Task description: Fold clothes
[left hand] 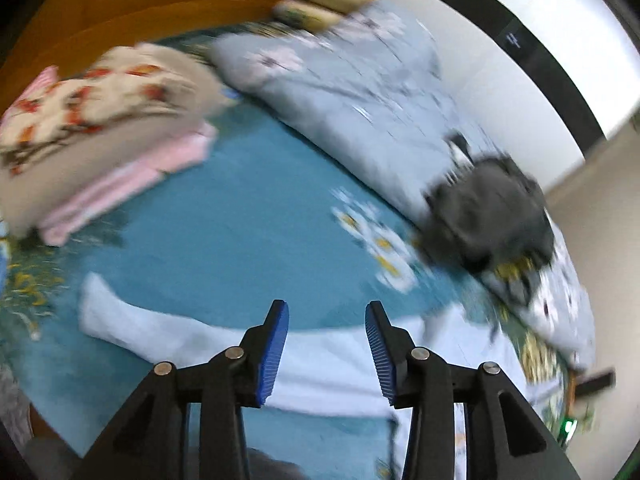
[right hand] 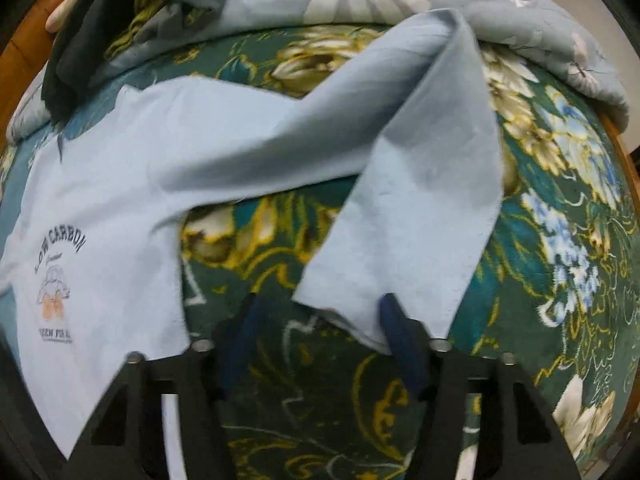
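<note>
Bed blanket (right hand: 560, 200) carries the blue shirt (right hand: 120, 152), one sleeve (right hand: 416, 200) turned inward; body unfolded. Left gripper (left hand: 327, 344) wide, empty. Right gripper (right hand: 320, 336) wide, sleeve edge touching one finger.

Left gripper (left hand: 327, 312): two black plastic arms of angular, triangulated form, each with a triangular cut-out near its base. Silver round pivot pins (left hand: 235, 353) mark the linkage joints, two on each side. Each finger ends in a flat blue pad (left hand: 276, 350) with fine ribbing across its inner face.

Right gripper (right hand: 320, 304): same construction, with black linkage arms, triangular cut-outs and silver pivot pins (right hand: 440, 345). Its pads (right hand: 402, 344) appear dark blue and blurred, so their ribbing cannot be made out.
</note>
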The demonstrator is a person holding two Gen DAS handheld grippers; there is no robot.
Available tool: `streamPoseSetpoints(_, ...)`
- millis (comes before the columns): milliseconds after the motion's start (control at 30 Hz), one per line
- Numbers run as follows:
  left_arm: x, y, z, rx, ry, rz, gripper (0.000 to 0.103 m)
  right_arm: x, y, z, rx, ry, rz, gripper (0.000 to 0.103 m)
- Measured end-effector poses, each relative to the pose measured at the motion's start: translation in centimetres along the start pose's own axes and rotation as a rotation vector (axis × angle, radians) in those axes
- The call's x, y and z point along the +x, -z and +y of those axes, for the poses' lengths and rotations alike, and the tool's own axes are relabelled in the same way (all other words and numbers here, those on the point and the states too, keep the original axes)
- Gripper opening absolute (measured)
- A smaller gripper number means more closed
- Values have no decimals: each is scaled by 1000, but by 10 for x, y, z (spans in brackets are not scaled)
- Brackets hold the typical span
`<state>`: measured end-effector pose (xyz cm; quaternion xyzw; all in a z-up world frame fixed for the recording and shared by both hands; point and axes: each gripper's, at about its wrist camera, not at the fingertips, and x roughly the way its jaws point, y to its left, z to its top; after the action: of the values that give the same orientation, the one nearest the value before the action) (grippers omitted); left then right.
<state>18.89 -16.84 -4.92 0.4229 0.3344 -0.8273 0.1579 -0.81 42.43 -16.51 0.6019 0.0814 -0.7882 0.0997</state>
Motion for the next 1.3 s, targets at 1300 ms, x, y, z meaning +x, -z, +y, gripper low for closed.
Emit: streamPoseSetpoints(1300,58,26,-2,-239,153,92,54,-209,-136,52,229,-809,-303,6)
